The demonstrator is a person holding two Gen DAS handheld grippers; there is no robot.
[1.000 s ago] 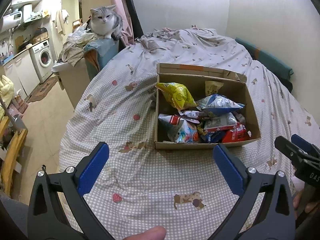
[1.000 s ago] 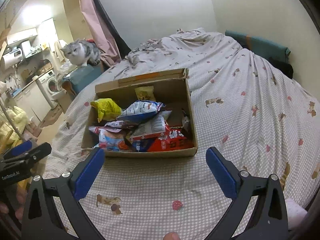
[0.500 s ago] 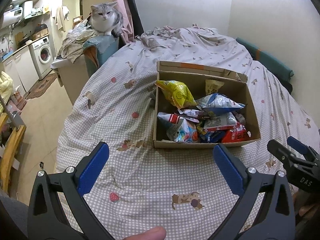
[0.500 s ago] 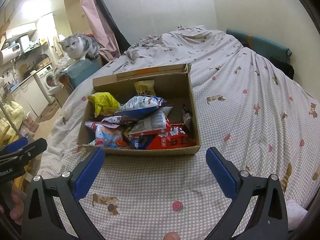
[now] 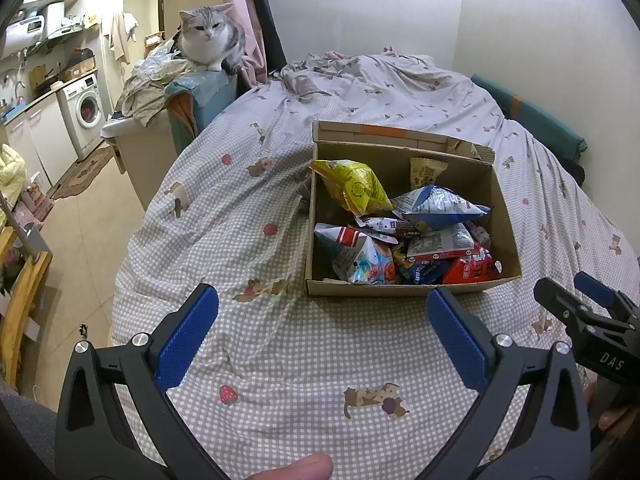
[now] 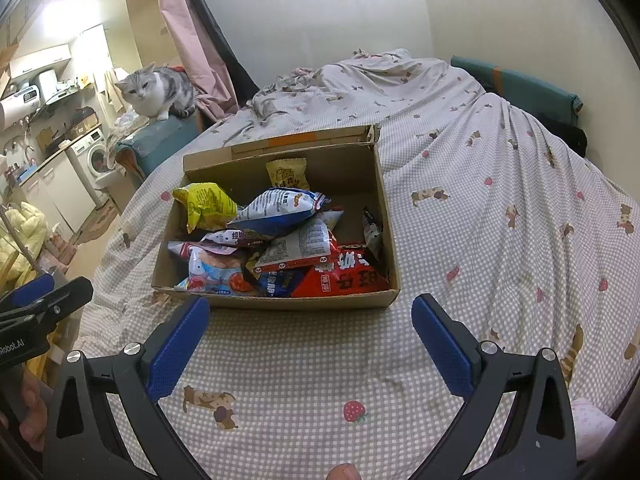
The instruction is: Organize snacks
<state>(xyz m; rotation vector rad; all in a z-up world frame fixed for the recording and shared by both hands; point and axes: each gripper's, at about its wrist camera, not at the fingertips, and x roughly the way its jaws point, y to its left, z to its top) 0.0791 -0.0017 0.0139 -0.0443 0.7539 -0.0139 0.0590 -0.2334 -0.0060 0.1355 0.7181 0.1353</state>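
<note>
An open cardboard box (image 5: 504, 208) (image 6: 388, 216) sits on the checked bed cover, holding several snack bags. Among them are a yellow bag (image 5: 356, 188) (image 6: 208, 204), a blue-and-white bag (image 5: 440, 206) (image 6: 280, 210), a red bag (image 5: 472, 270) (image 6: 344, 280) and a small tan packet (image 5: 426, 170) (image 6: 286, 174) against the far wall. My left gripper (image 5: 322, 332) is open and empty, just short of the box's near wall. My right gripper (image 6: 310, 336) is open and empty, also just short of the near wall. Each gripper shows at the edge of the other's view.
A grey-and-white cat (image 5: 210, 38) (image 6: 158, 90) sits on a teal cushion left of the bed. Rumpled bedding (image 5: 360, 76) lies behind the box. A teal bolster (image 6: 516, 84) runs along the right wall. A washing machine (image 5: 86, 108) and floor lie far left.
Both grippers have moved a little closer to the box, which looms larger. The cat has turned its head slightly. Both jaws stay open.
</note>
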